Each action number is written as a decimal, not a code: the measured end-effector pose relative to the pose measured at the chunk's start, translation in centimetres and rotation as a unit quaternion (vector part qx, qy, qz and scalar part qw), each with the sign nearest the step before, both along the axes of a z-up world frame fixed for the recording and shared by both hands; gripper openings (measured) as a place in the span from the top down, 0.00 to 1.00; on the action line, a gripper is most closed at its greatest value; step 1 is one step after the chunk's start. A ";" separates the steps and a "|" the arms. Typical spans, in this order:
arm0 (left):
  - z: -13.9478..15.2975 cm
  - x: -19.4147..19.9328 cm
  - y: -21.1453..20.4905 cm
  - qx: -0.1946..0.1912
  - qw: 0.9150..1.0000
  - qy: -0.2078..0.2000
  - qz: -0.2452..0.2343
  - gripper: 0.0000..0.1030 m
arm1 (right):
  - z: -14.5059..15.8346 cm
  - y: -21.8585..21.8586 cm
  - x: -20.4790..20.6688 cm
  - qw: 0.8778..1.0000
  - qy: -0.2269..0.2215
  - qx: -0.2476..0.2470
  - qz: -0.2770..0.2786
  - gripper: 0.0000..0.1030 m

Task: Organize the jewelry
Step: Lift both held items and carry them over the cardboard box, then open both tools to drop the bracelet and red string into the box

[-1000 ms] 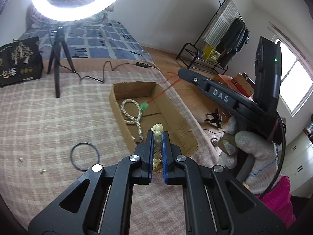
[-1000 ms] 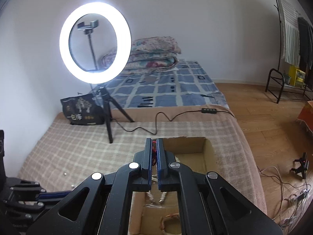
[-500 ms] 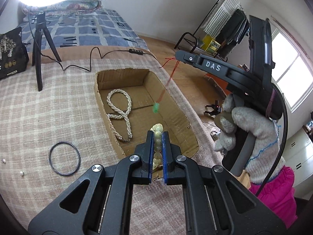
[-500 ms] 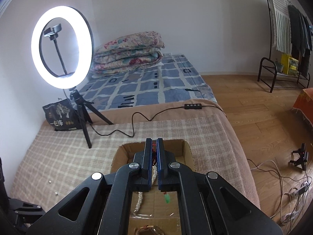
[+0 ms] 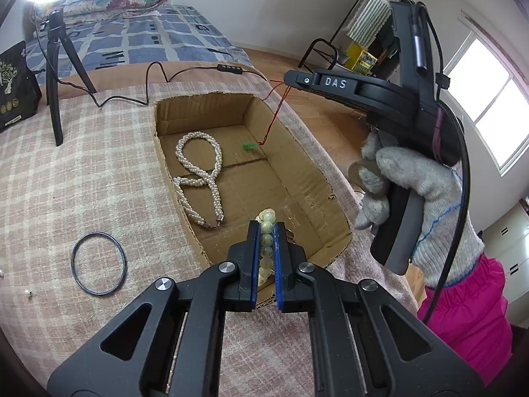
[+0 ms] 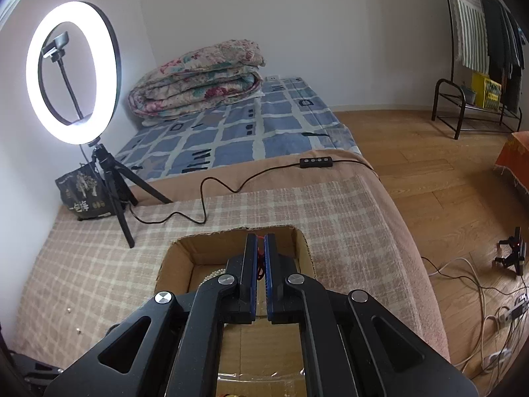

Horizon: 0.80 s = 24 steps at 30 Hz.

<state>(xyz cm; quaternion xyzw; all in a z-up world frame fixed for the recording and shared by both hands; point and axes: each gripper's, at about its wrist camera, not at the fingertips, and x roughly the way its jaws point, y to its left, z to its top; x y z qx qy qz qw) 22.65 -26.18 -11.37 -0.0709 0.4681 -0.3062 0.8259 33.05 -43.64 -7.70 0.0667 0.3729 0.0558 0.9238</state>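
My left gripper point(image 5: 266, 228) is shut on a pale green bead bracelet point(image 5: 266, 242), held over the near end of an open cardboard box point(image 5: 334, 218). A white pearl necklace point(image 5: 198, 178) lies on the box floor. My right gripper point(image 6: 261, 241) is shut on a thin red cord point(image 6: 260, 261); in the left wrist view that cord point(image 5: 276, 112) hangs from the right gripper point(image 5: 289, 79) down into the box, with a small green pendant point(image 5: 249, 146) at its end touching the floor. A gloved hand point(image 5: 420, 198) holds the right gripper.
A black ring bangle point(image 5: 98, 263) and tiny studs point(image 5: 29, 292) lie on the checked blanket left of the box. A ring light on a tripod point(image 6: 72, 72), its cable point(image 6: 231, 182), and a black bag point(image 6: 84, 195) stand behind. Wooden floor drops off at right.
Both grippers have sunk toward the box. The red cord's green pendant dropped from mid-air onto the box floor. The bead bracelet stays clamped in the left gripper.
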 end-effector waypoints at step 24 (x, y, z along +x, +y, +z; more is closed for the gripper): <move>0.8 -0.7 -0.2 0.013 1.000 -0.022 -0.006 0.39 | -0.6 0.2 0.2 0.999 0.018 0.000 -0.040 0.23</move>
